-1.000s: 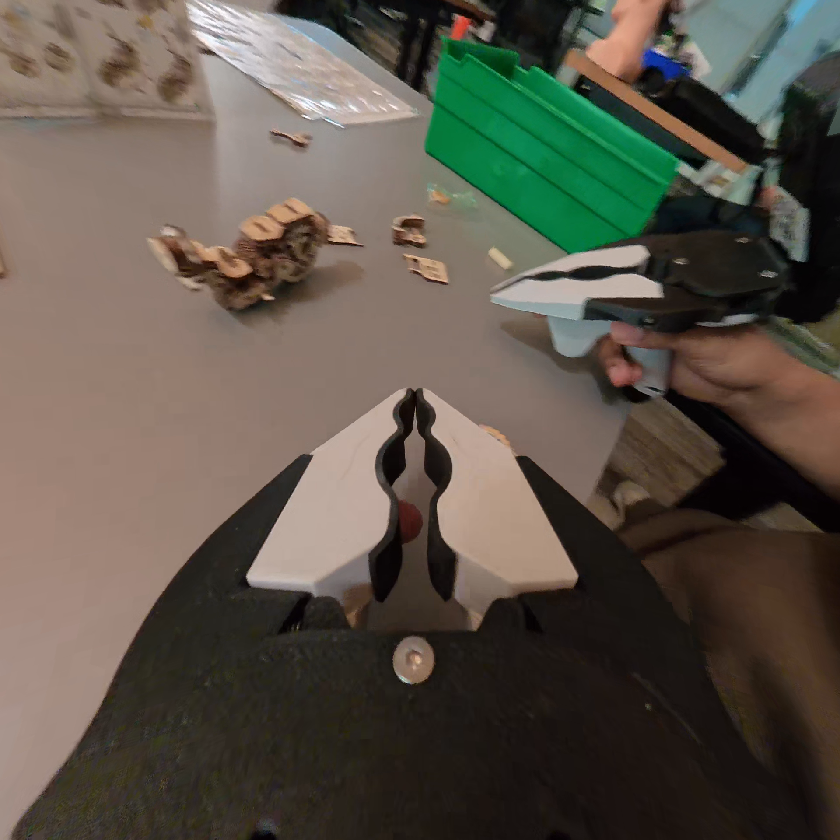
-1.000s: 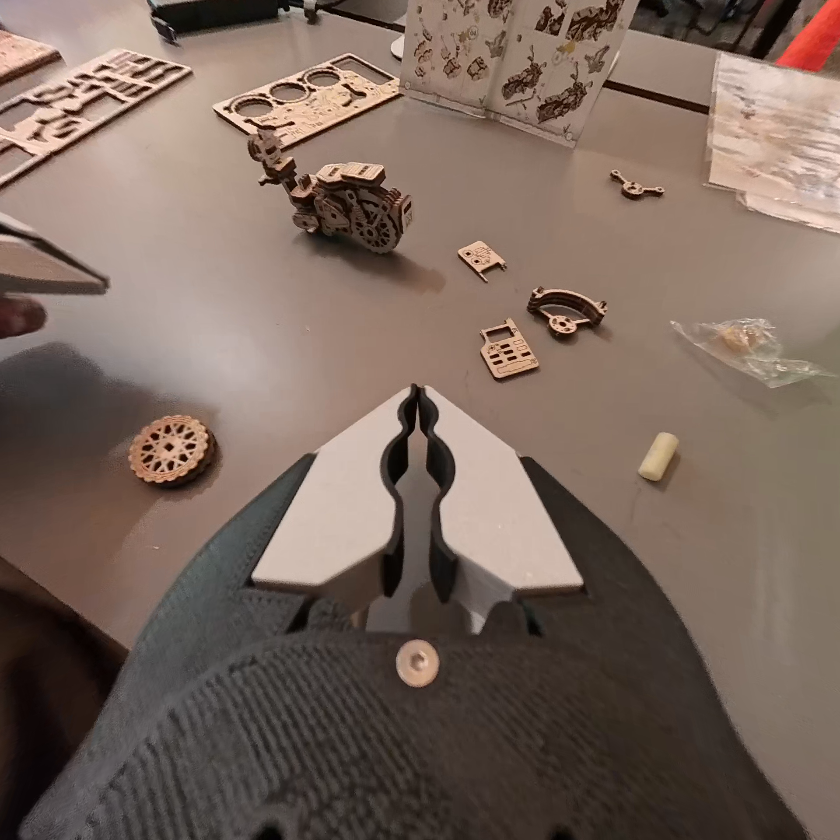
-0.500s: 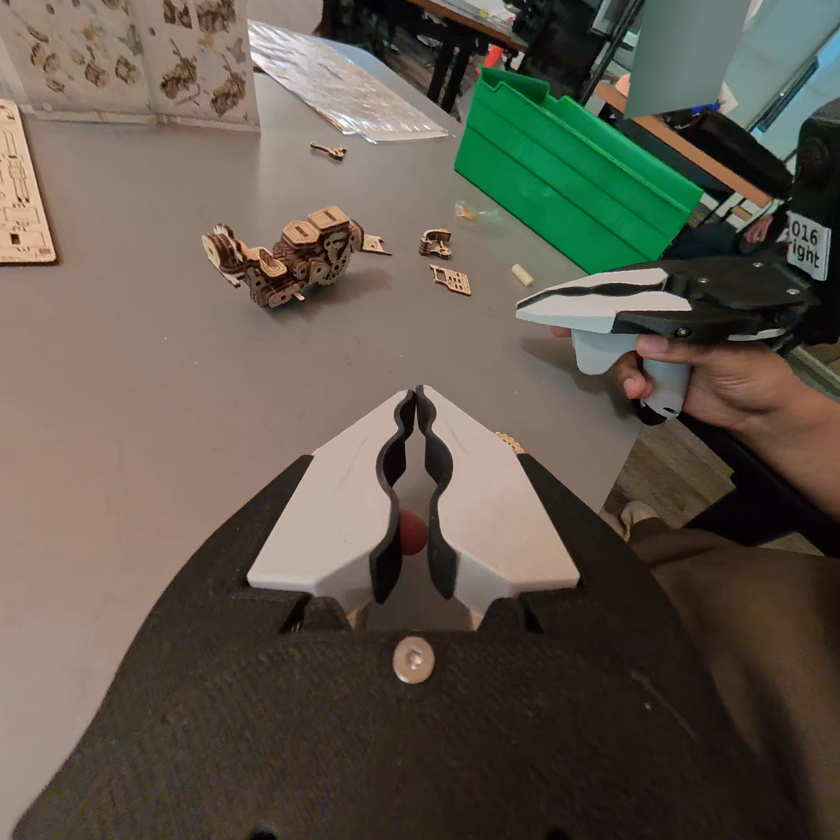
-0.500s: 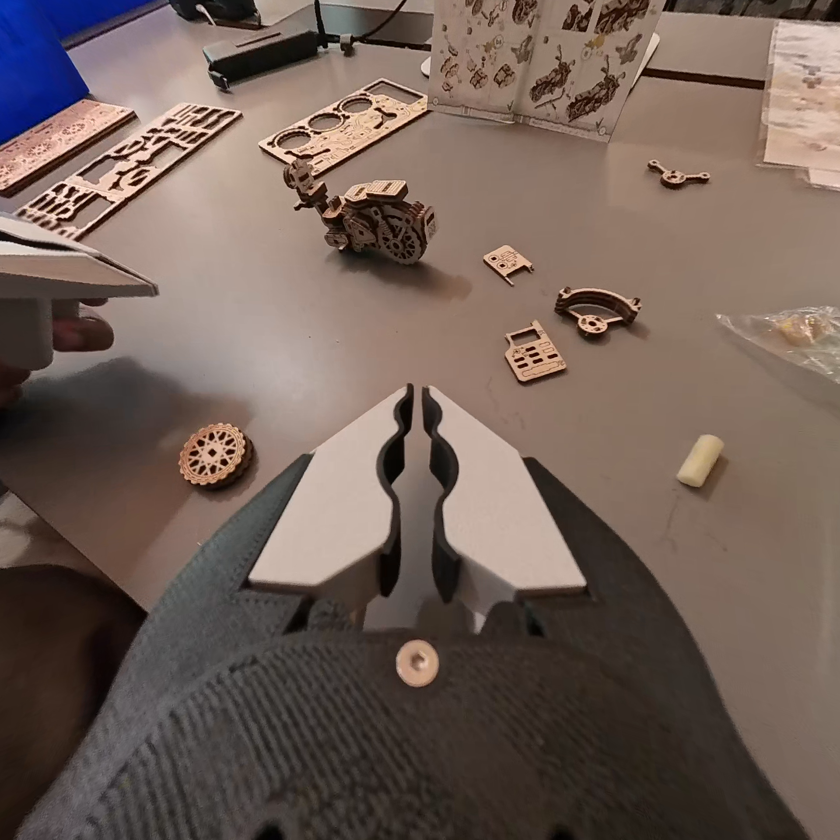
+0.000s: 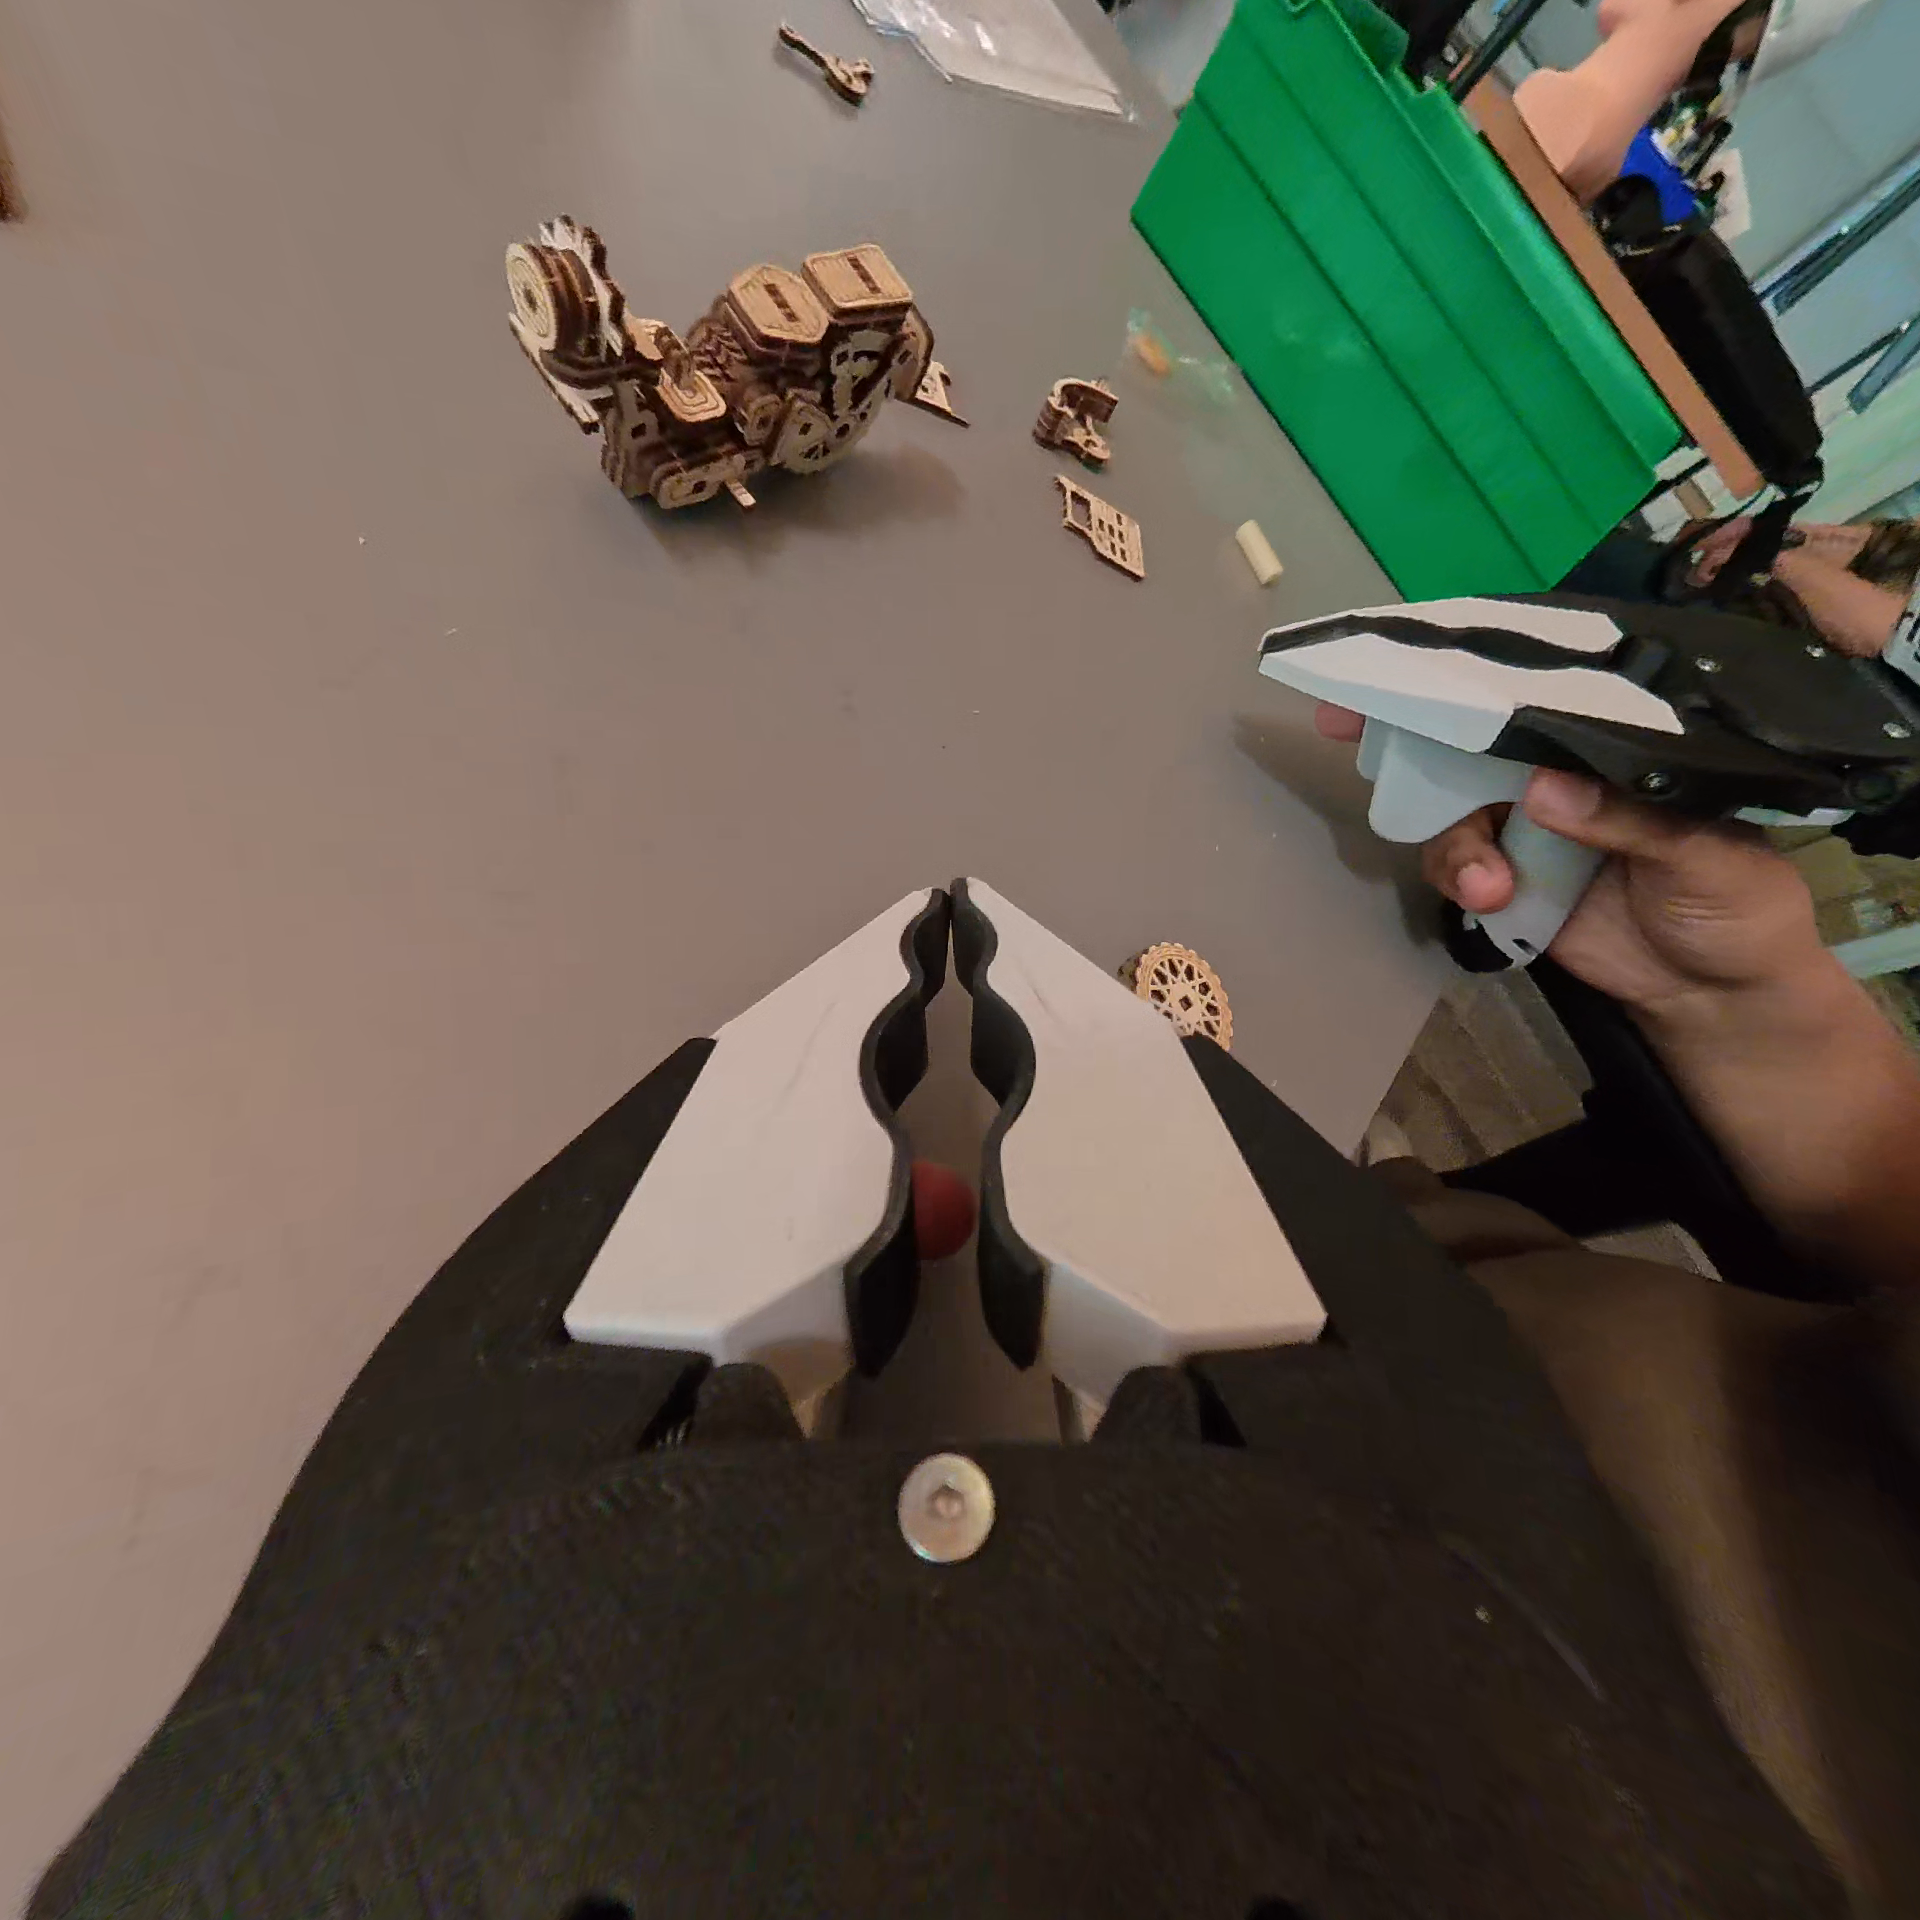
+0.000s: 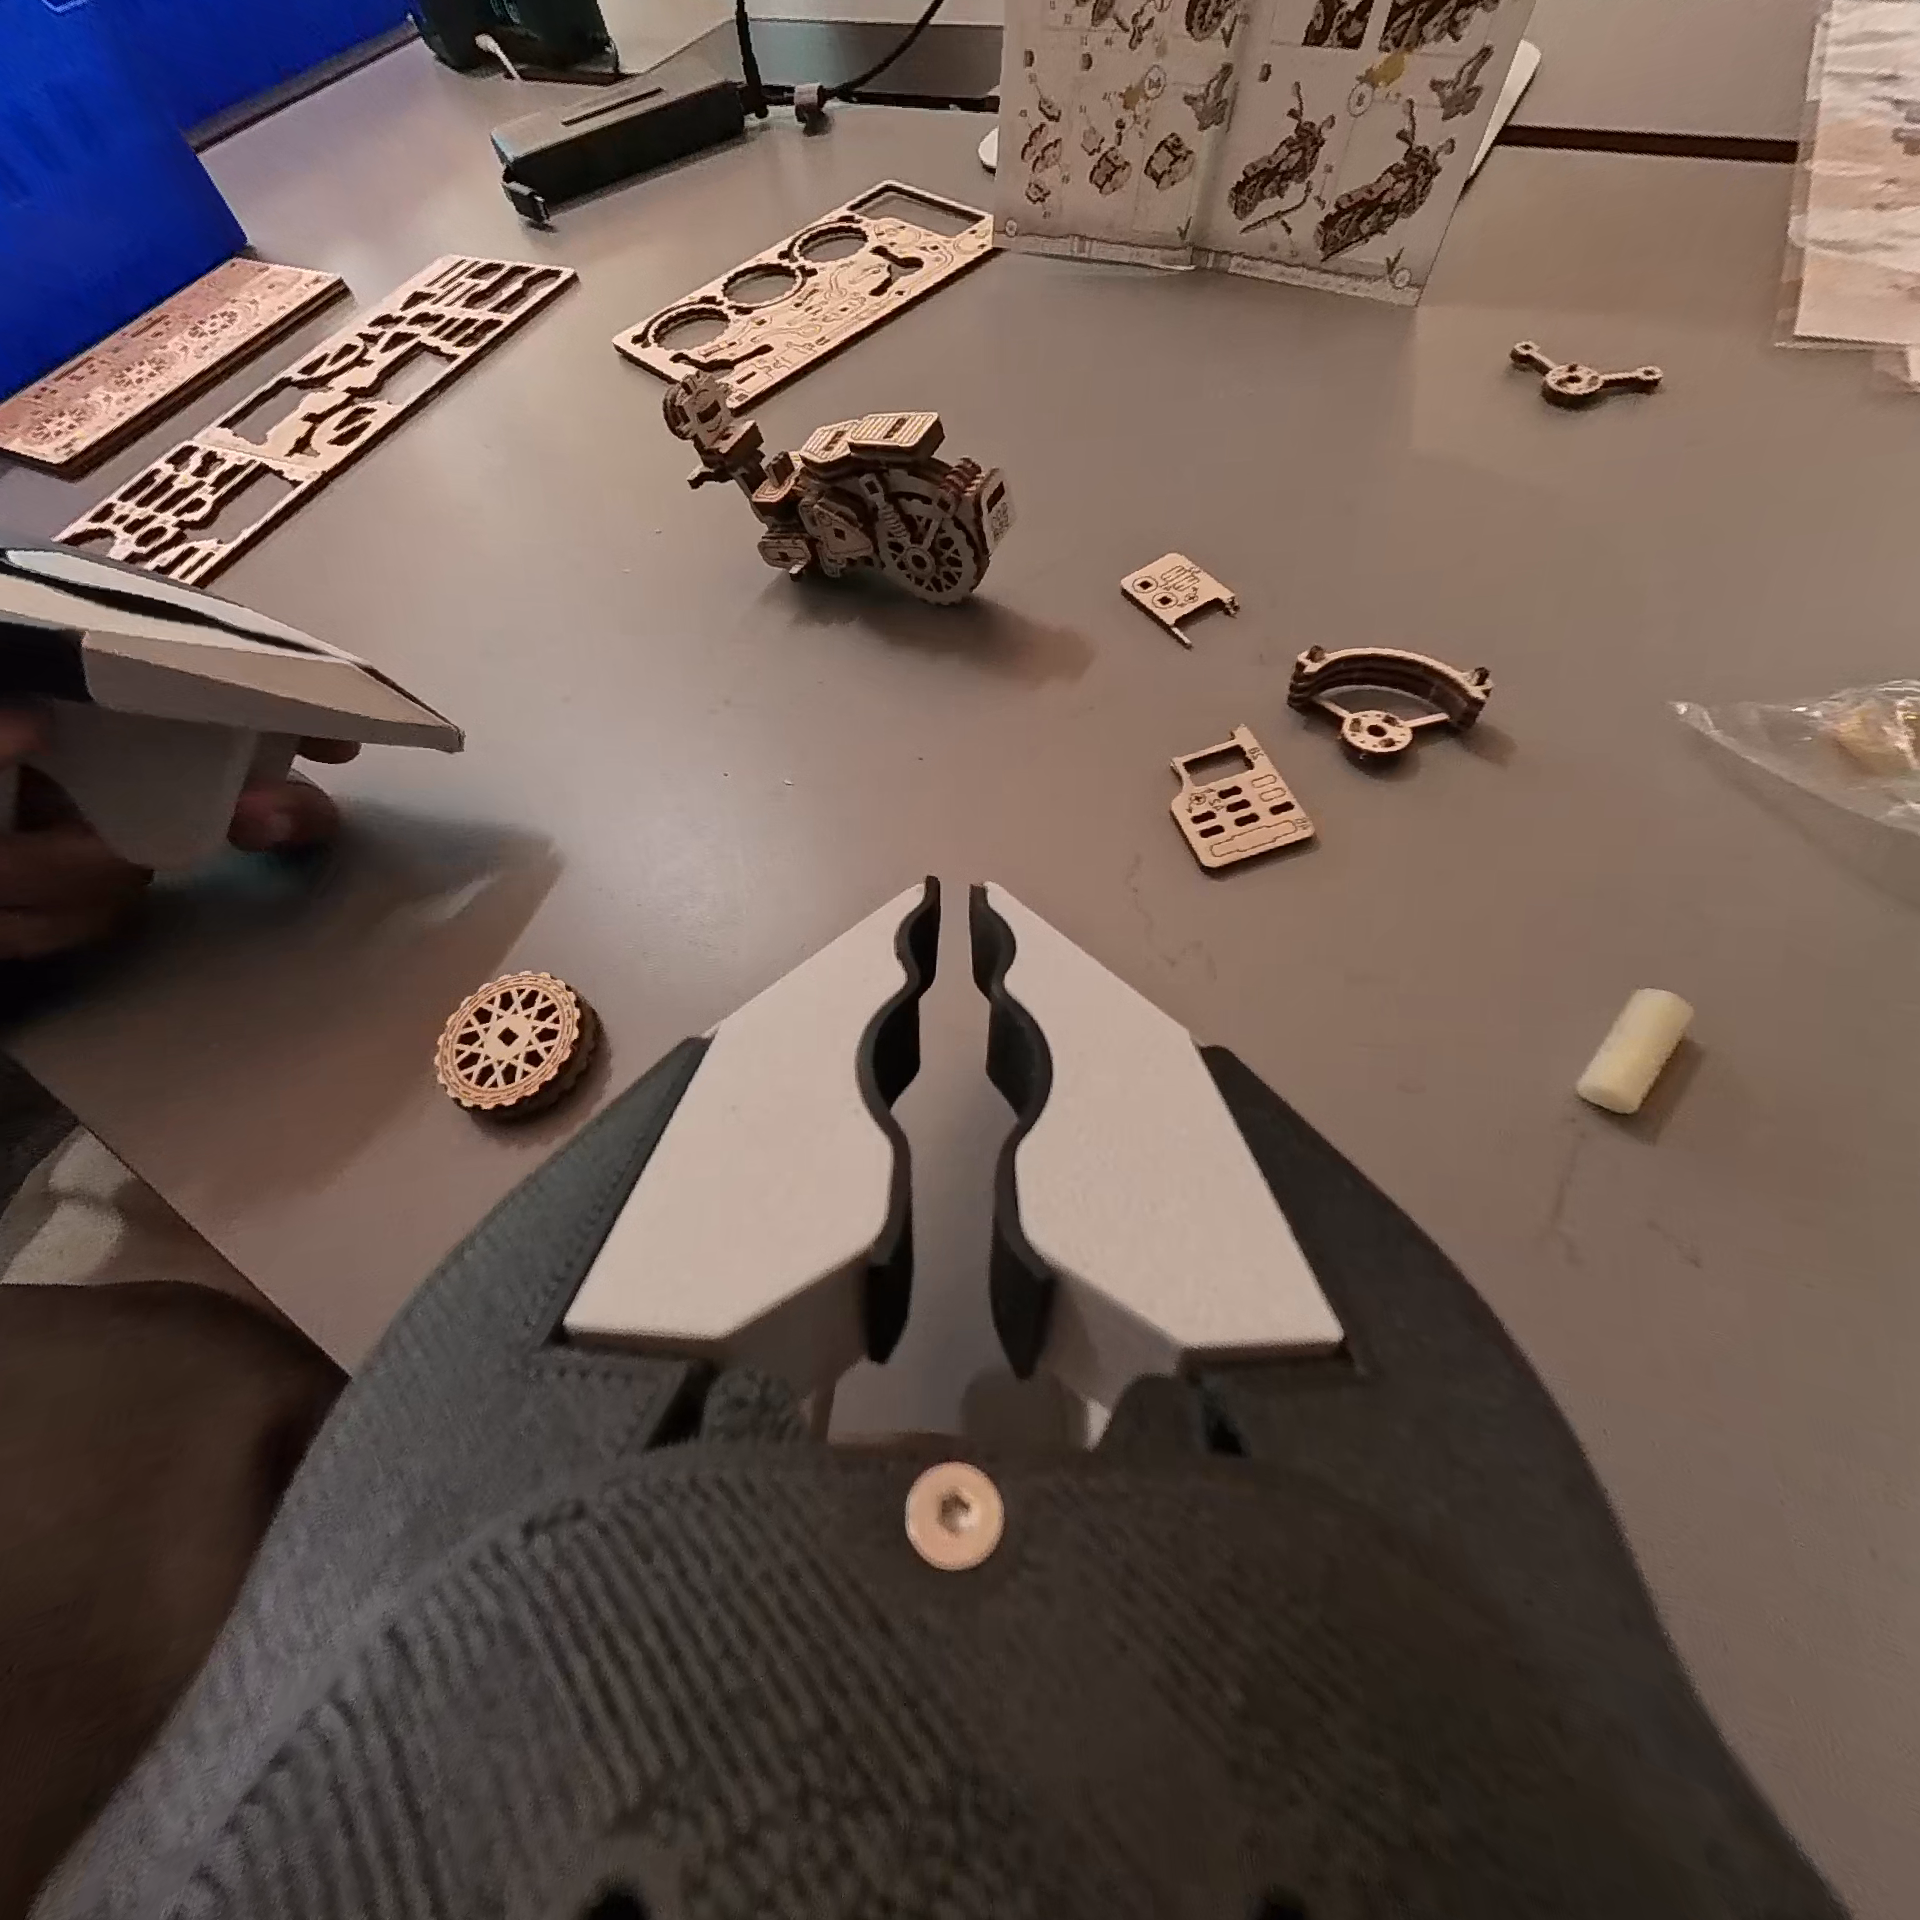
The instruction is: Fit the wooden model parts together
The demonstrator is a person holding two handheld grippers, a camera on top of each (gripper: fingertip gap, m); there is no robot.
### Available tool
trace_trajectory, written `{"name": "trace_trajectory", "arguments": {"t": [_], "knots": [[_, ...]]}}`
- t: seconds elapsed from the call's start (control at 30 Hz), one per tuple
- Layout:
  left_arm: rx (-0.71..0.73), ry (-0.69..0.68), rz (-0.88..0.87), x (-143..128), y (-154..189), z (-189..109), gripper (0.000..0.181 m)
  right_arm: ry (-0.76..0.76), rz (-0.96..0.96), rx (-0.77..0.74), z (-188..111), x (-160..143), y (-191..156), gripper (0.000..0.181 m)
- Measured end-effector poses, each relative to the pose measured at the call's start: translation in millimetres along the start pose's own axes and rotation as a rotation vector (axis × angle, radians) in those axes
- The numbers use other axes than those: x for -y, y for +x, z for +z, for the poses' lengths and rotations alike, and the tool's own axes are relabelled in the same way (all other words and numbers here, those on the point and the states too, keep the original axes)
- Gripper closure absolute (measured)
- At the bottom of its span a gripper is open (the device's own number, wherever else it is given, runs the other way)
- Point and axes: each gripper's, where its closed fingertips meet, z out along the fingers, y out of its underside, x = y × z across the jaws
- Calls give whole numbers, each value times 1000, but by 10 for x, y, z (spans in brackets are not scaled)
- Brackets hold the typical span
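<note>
Left gripper: tips meet, nothing between them, held above the near edge of the grey table. Right gripper: a narrow slit between the tips, nothing held, also above the near edge; in the left wrist view it sits off to the right, gripped by a hand.

Nearest part: 1 spoked wooden wheel, flat on the table just left of the right gripper's fingers, close to the table edge. Same wheel shows just right of the left gripper's fingers.

Right of the right gripper: 1 small pale cylinder, lying on its side.

Middle distance: 1 slotted flat plate, 1 curved fender-like piece beside it, 1 smaller flat tab beyond. Clear plastic bag at the right edge.

Centre of table: partly built wooden motorcycle model, upright, well apart from the loose wheel.

Far: 1 three-armed wooden piece, 3 punched-out wooden sheets, a folded instruction sheet standing upright. Green bin on the right side in the left wrist view.
</note>
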Motion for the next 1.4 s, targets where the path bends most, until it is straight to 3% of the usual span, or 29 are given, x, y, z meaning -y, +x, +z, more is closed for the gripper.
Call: {"name": "trace_trajectory", "arguments": {"t": [1.4], "knots": [[-50, -57, 14, -88, 81, 32, 181, -23, -4, 6, 17, -35, -18, 173]]}}
